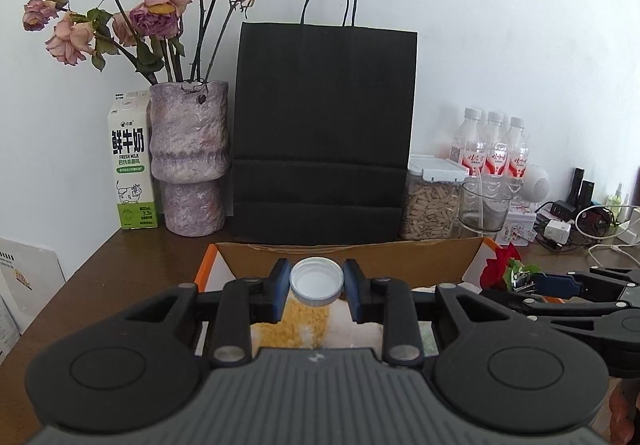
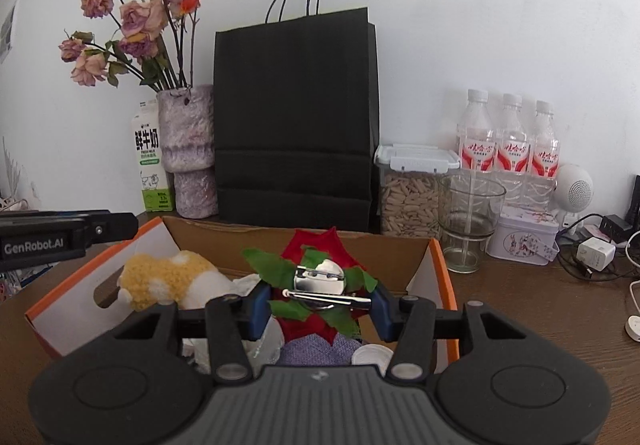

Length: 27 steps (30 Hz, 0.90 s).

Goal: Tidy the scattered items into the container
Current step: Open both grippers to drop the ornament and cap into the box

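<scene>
My left gripper is shut on a white bottle cap, held hollow side up between its blue pads over the cardboard box with the orange rim. My right gripper is shut on a red fabric flower with green leaves and a metal clip, above the same box. Inside the box lie a yellow-and-white plush toy, a purple cloth and another white cap. In the left wrist view the flower and the right gripper show at the right.
Behind the box stand a black paper bag, a vase of dried roses and a milk carton. To the right are a seed jar, a glass, three water bottles, a tin and chargers with cables.
</scene>
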{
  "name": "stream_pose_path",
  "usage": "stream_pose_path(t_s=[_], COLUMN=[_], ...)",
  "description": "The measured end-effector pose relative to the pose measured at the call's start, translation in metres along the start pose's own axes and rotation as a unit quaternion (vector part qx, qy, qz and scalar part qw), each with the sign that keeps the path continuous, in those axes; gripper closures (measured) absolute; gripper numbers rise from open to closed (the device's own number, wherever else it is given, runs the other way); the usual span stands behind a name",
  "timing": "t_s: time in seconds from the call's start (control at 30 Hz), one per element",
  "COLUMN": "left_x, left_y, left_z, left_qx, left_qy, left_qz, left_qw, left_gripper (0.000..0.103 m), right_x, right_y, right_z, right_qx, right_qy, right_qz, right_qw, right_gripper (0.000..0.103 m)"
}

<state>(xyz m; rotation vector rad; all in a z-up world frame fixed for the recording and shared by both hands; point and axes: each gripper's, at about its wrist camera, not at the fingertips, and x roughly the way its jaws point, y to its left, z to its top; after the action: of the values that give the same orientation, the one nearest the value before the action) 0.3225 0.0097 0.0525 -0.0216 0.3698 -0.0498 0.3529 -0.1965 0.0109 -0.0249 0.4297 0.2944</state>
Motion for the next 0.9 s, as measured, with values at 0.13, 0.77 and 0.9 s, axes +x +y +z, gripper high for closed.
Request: stream_pose_path(t_s=[0.13, 0.77, 0.9], left_x=[0.006, -0.009, -0.014], left_y=[-0.004, -0.008, -0.008], left_z=[-0.008, -0.007, -0.008], left_qx=[0.005, 0.006, 0.007], left_qy=[0.012, -0.013, -0.015], left_qz=[0.003, 0.029, 0.030], left_qw=[0.9999, 0.9995, 0.9994], left_gripper=[0.047, 0.000, 0.000], right_x=[0.003, -0.018, -0.023], right_y=[0.003, 0.012, 0.012], right_z=[-0.005, -0.006, -0.007], right_qx=[-0.009, -0.034, -0.034], right_qy=[0.011, 0.006, 0.004], right_qz=[0.003, -0.016, -0.019], right_qw=[1.000, 0.999, 0.999], right_gripper=[0.041, 0.000, 0.000])
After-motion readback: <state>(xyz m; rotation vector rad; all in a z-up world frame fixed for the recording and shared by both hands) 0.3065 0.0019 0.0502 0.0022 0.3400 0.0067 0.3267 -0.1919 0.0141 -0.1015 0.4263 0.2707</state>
